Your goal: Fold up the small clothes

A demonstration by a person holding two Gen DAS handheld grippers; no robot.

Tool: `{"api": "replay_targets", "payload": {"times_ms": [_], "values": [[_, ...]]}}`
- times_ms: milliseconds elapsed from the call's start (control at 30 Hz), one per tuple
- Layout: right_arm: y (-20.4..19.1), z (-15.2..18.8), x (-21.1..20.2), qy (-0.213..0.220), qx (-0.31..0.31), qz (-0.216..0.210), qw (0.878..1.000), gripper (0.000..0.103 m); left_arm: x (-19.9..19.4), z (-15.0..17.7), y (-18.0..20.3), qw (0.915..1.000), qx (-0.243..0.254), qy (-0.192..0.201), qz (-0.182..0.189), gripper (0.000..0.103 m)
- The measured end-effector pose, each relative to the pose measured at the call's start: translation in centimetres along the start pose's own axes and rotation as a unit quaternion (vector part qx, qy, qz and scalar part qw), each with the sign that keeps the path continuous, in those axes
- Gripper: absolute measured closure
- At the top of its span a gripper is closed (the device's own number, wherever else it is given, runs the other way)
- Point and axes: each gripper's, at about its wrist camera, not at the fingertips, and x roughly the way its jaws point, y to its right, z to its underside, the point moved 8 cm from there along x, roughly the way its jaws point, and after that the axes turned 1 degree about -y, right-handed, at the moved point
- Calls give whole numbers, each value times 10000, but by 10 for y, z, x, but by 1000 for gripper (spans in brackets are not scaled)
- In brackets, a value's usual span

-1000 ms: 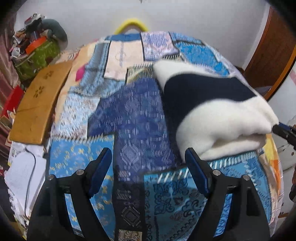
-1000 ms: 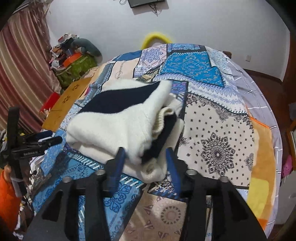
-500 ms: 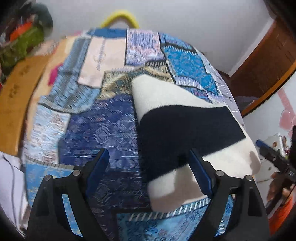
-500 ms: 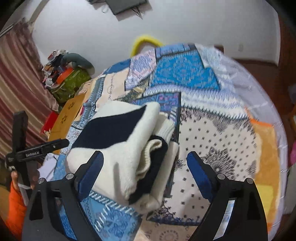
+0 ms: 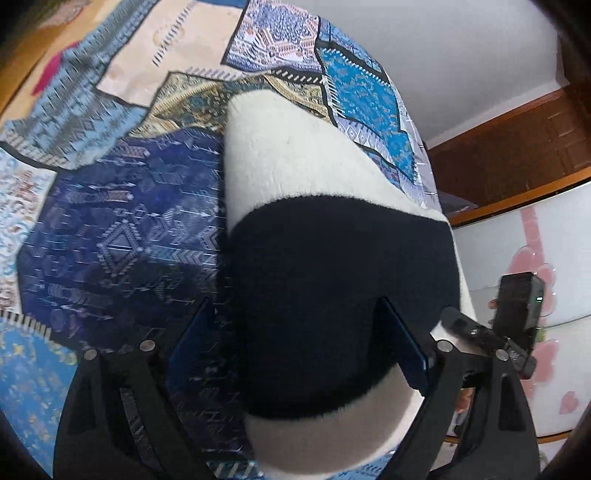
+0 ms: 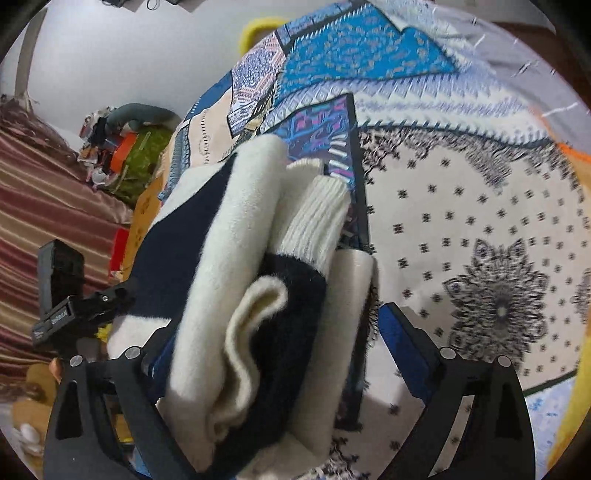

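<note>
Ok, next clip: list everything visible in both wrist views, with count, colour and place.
Folded sweater: one, cream with navy bands, on the bed, between both grippers' fingers; ribbed cuff on its open side.
Patchwork bedspread: one, blue, cream and navy prints, covering the bed.
Yellow curved object: one, at the bed's far end.
Clutter pile: green, orange and grey items, against the wall left of the bed.
Striped curtain: one, maroon, far left.
Wooden panelling: brown, right of the bed.
Left gripper: black with blue fingers, open, straddling the sweater.
Right gripper: same, open, at the sweater's layered edge.
</note>
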Motion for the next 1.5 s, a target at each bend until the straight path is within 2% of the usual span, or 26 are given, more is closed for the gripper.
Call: {"api": "replay_targets", "payload": {"times_ms": [100,200,267,400,633,733,833,1200,1367,1500], "values": [[3,1,8,-118,139,-248,9995,7,9,-1,1,9995,-184,-112,215,12],[5,-1,9,-58,199,-391,9990,4,15,-2,1,9983,-355,-210,407,13],[4,-1,8,-9,174,-414,9990,6,17,-1,2,9970,-463,-269,558,17],[0,1,4,-8,128,-476,9988,17,13,2,5,9963,-509,-280,630,22],[-13,-1,-8,121,-331,-368,9987,51,-3,3,18,9983,-216,-135,518,39],[-24,-4,-13,258,-564,-223,9978,57,-17,2,28,9991,-90,120,407,45],[-38,-6,-20,434,-810,-120,9957,59,-31,1,34,9987,-12,322,385,48],[-107,-24,-50,991,-1344,-389,9852,60,-114,1,42,9921,381,1112,437,49],[-136,-21,-48,1058,-1536,-550,9809,60,-140,6,27,9903,361,1277,405,49],[-147,-15,-32,930,-1591,-571,9812,60,-141,8,7,9911,282,1259,328,49]]}}
